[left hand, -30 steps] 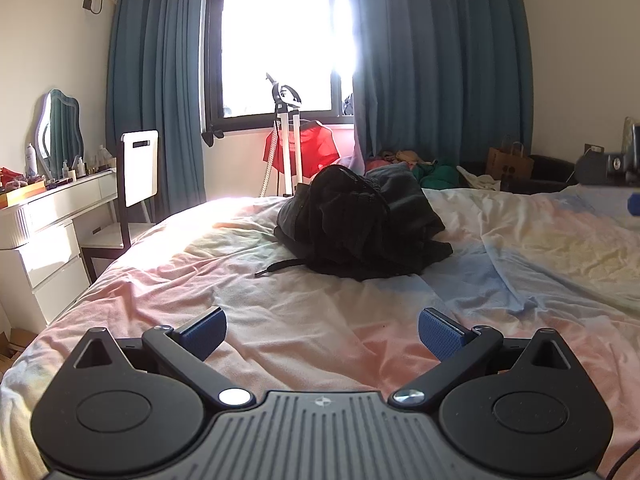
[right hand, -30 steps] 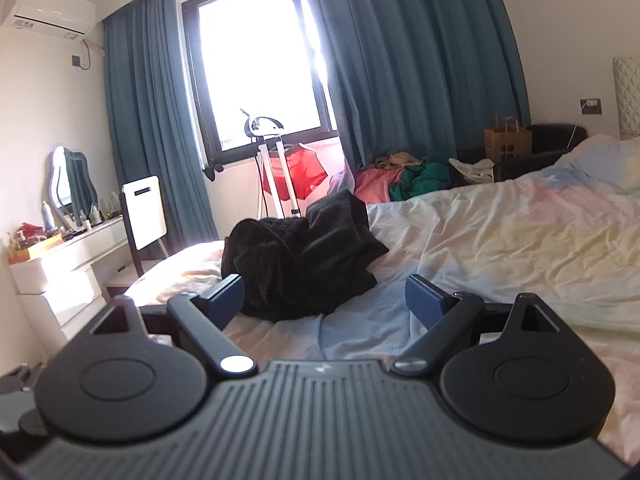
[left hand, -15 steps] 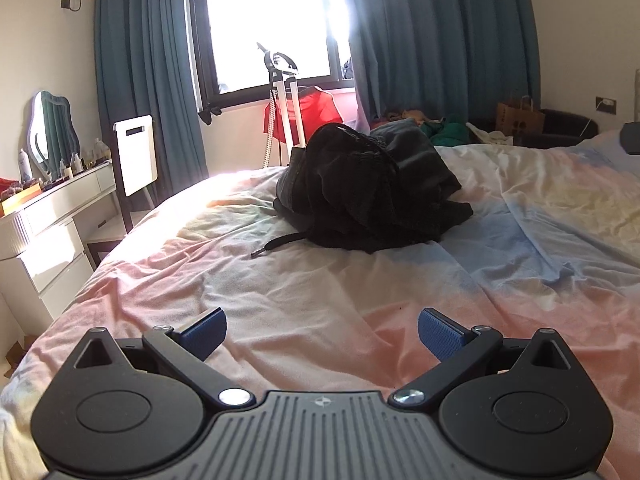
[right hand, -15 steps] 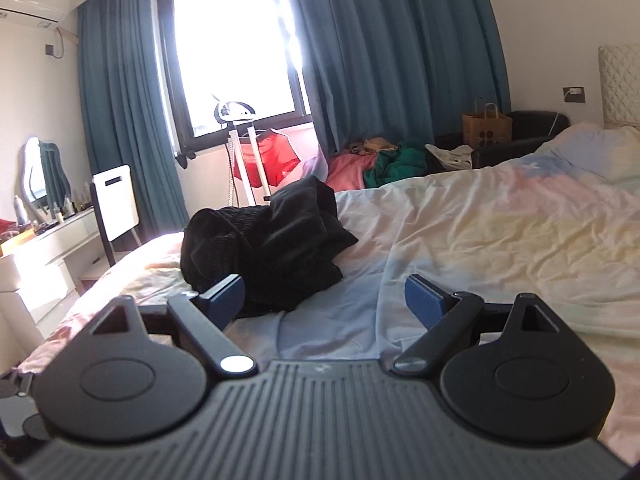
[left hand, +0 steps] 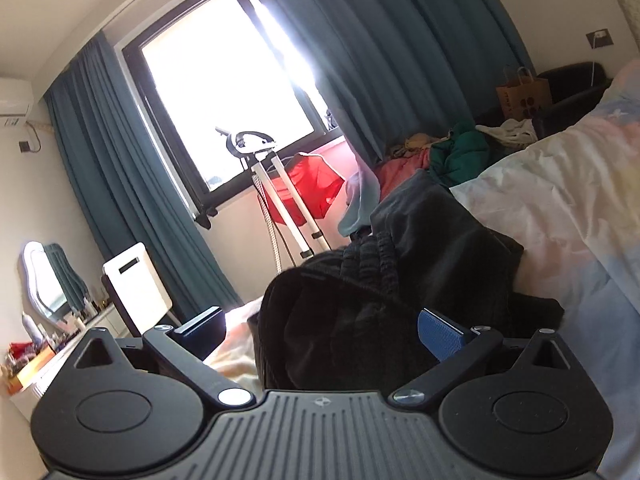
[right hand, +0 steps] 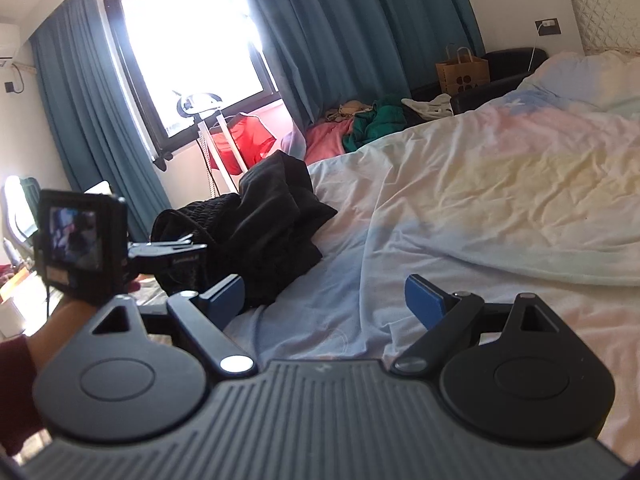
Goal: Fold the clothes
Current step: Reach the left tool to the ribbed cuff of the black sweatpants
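Observation:
A crumpled heap of black clothes [left hand: 372, 300] lies on the bed's pastel sheet [left hand: 568, 208]. My left gripper [left hand: 320, 330] is open, tilted, and right up against the heap, with black cloth between its blue pads. In the right wrist view the same heap [right hand: 272, 224] lies ahead to the left. My right gripper [right hand: 324, 300] is open and empty, low over the sheet [right hand: 480, 184], just right of the heap. The left gripper's body and camera [right hand: 76, 244] show at the left of that view.
A pile of pink and green clothes [right hand: 360, 124] lies past the bed's far side. A garment steamer stand [left hand: 276, 200] with a red garment stands under the window. A white dresser [left hand: 40, 360] and a chair [left hand: 136, 288] are at left. A pillow [right hand: 580, 76] is at far right.
Both grippers moved forward toward the black heap. The left one tilted and closed in until the heap fills the space between its fingers. The right one now sees the left gripper.

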{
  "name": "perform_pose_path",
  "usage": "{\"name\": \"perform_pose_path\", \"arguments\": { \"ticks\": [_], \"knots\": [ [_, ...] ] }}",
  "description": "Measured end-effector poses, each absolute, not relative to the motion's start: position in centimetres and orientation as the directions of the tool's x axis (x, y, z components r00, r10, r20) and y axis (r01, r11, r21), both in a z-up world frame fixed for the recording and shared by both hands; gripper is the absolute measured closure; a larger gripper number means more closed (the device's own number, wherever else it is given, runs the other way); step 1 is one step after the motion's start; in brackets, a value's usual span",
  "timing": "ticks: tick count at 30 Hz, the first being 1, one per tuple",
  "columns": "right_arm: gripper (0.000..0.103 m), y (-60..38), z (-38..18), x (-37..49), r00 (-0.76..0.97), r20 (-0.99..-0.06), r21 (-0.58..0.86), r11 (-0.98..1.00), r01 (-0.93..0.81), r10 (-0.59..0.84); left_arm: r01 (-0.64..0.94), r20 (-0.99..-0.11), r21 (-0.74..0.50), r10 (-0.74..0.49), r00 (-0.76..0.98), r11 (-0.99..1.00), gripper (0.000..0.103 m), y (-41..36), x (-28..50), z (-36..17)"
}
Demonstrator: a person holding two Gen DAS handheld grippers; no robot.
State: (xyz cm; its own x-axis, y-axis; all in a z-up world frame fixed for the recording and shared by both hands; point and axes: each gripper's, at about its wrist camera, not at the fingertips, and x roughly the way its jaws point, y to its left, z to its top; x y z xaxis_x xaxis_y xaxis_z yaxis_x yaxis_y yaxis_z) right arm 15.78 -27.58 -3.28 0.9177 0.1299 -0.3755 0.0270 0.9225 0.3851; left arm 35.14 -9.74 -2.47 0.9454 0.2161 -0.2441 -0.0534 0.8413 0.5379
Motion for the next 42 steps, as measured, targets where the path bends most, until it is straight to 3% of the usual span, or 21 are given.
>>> {"name": "perform_pose_path", "arguments": {
  "ticks": [4,8,12,13,15,17,19,26,31,33,37,42],
  "knots": [
    [0.014,-28.0,-4.7,17.6,0.898,-0.408,0.438,0.898,0.033,0.166,-0.083,-0.177,0.696,0.282,0.943,0.714,0.0,-13.8,41.7,-3.1],
    [0.014,-28.0,-5.9,19.0,0.884,-0.427,0.457,0.889,0.029,0.191,-0.067,-0.227,0.766,0.367,0.902,0.639,0.002,-16.2,48.6,-5.3],
    [0.014,-28.2,-6.9,19.9,0.876,-0.44,0.469,0.883,0.035,0.199,-0.033,-0.268,0.816,0.428,0.863,0.577,0.014,-16.2,53.6,-7.7],
    [0.014,-28.3,-7.0,20.0,0.875,-0.44,0.474,0.88,0.036,0.202,-0.027,-0.286,0.817,0.446,0.848,0.576,0.02,-15.8,54.8,-8.0],
    [0.014,-28.3,-7.2,20.3,0.869,-0.441,0.491,0.871,0.025,0.224,-0.009,-0.348,0.787,0.456,0.819,0.617,0.045,-14.7,56.8,-7.6],
    [0.014,-27.9,-7.1,20.2,0.875,-0.427,0.478,0.879,0.003,0.229,-0.025,-0.36,0.771,0.468,0.807,0.636,0.061,-14.0,57.3,-6.7],
    [0.014,-27.5,-6.9,20.1,0.881,-0.412,0.463,0.886,-0.018,0.234,-0.049,-0.348,0.753,0.461,0.816,0.656,0.068,-13.2,56.8,-5.3],
    [0.014,-27.0,-6.7,19.5,0.889,-0.381,0.471,0.881,-0.051,0.255,-0.132,-0.326,0.553,0.36,0.874,0.823,0.079,-8.8,48.5,3.5],
    [0.014,-27.8,-5.9,17.1,0.922,-0.251,0.54,0.833,-0.119,0.295,-0.128,-0.283,0.395,0.254,0.925,0.91,0.085,-4.1,39.0,8.6],
    [0.014,-27.7,-5.5,16.3,0.928,-0.219,0.541,0.829,-0.142,0.302,-0.135,-0.289,0.265,0.212,0.933,0.955,0.086,-1.6,33.3,10.3],
    [0.014,-26.6,-4.8,14.8,0.925,-0.2,0.503,0.844,-0.185,0.322,-0.109,-0.289,0.121,0.14,0.947,0.987,0.087,2.5,24.5,10.8],
    [0.014,-23.8,-4.5,13.8,0.891,-0.272,0.416,0.879,-0.232,0.364,-0.102,-0.417,-0.007,0.09,0.904,0.995,0.087,7.9,18.3,5.7]
  ]
}}
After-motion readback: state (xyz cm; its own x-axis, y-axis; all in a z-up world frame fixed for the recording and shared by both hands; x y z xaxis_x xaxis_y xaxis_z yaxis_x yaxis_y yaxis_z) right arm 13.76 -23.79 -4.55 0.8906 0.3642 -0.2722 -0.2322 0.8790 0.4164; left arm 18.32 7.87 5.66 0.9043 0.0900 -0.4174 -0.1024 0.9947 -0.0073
